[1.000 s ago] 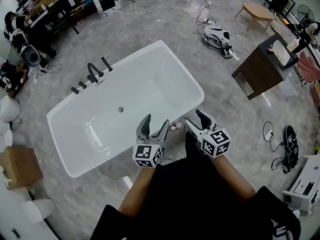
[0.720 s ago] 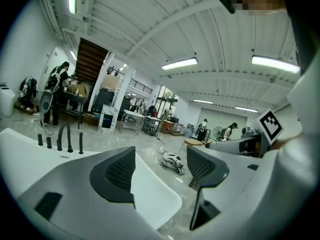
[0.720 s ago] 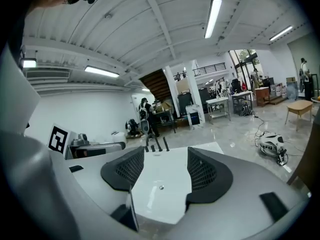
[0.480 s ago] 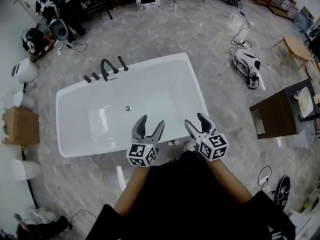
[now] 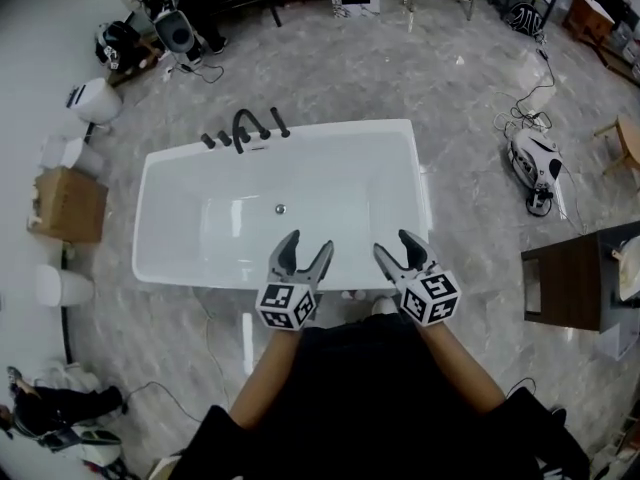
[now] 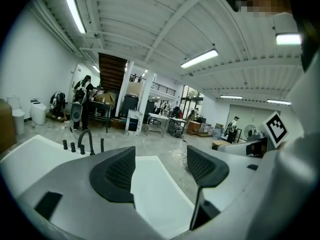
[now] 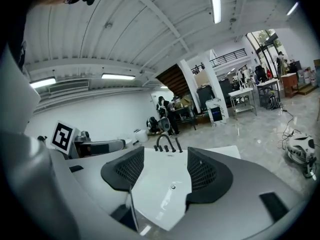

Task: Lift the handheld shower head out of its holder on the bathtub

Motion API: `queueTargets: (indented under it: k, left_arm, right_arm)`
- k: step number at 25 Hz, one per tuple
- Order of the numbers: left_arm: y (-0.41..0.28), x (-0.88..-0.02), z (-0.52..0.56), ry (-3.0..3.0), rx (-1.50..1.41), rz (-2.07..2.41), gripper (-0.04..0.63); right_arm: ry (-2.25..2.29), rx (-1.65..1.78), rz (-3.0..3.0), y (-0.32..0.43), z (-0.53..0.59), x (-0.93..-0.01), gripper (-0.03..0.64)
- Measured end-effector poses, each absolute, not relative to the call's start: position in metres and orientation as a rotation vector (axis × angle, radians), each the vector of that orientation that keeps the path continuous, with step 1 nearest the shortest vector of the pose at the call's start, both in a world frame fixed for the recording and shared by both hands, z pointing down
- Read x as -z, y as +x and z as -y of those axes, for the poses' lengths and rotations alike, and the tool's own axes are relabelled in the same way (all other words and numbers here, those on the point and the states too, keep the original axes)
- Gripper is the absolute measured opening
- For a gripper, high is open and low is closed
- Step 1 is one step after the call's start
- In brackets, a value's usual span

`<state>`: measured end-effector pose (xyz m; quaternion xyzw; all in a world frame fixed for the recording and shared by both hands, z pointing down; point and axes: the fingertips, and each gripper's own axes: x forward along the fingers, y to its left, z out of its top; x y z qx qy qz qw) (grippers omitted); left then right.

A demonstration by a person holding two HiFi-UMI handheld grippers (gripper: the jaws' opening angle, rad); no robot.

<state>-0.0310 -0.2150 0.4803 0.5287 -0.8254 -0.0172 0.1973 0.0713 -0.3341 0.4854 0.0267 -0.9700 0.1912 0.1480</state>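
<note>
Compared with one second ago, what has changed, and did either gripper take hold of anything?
The view swung: the bathtub now lies square across it, its black fittings nearer the centre. Nothing was grasped; the left gripper and right gripper stay open and empty above the near rim.

Left gripper [image 6: 161,154] jaws apart, nothing between the dark ribbed pads [image 6: 120,173]. Past them, a white bathtub [image 6: 159,196] runs from near to far. On its far left rim: a black arched faucet [image 6: 86,140], three short black knobs [image 6: 73,147] left of it, and a thin upright black post [image 6: 102,144] just right of it, possibly the handheld shower head, too small to be sure. The right gripper's marker cube [image 6: 276,127] shows at right. Far back: tables and a standing person [image 6: 84,91].
</note>
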Motion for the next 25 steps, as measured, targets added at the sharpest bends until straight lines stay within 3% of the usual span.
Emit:
queueTargets:
  k: [10,25]
  left_arm:
    - [-0.082,-0.496,0.235,1.363,0.027,2.378,0.298]
    - [-0.251,-0.565,0.239,1.372,0.057,2.329,0.299]
  right_arm:
    - [-0.066,-0.586,2.764,0.041,0.35,-0.499,0.238]
    - [0.048,-0.549,2.711,-0.048,0.322,-0.521,0.238]
